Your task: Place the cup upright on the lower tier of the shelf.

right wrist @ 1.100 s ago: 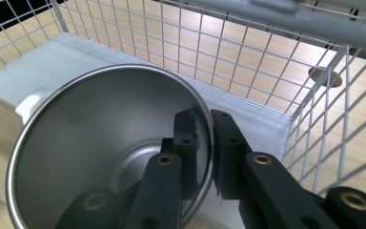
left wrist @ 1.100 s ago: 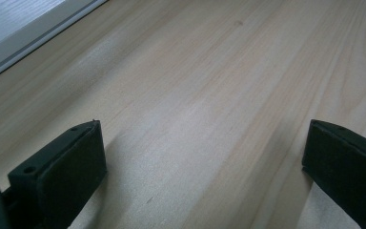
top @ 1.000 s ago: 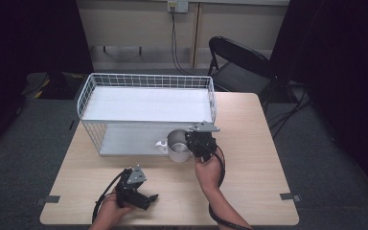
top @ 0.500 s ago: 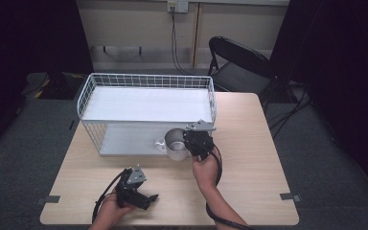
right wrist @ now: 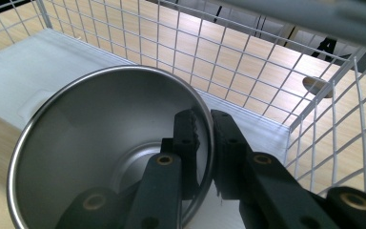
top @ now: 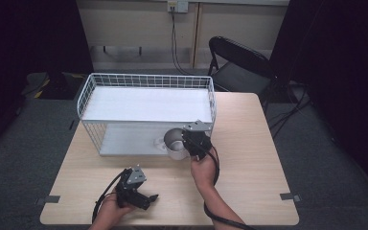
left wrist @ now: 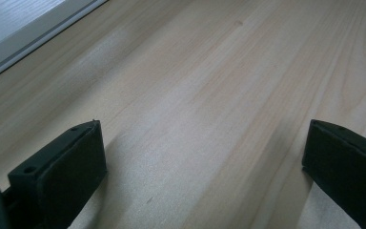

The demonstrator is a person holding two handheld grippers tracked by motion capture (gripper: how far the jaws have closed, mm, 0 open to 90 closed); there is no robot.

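A shiny metal cup hangs tilted at the front right corner of a white wire basket. My right gripper is shut on it. In the right gripper view one jaw is inside the cup and the other outside, so the right gripper pinches the thin rim. Behind the cup are the basket's mesh and white floor. Near the table's front edge my left gripper rests low over the wood. In the left gripper view the left gripper stands open with bare table between its jaws.
The basket takes up the far left half of the light wooden table. A black folding chair stands behind the table at the right. Cables trail from both grippers toward the table's front edge.
My right gripper has crept slightly left and toward the basket with the cup in it. The left gripper has stayed where it was.
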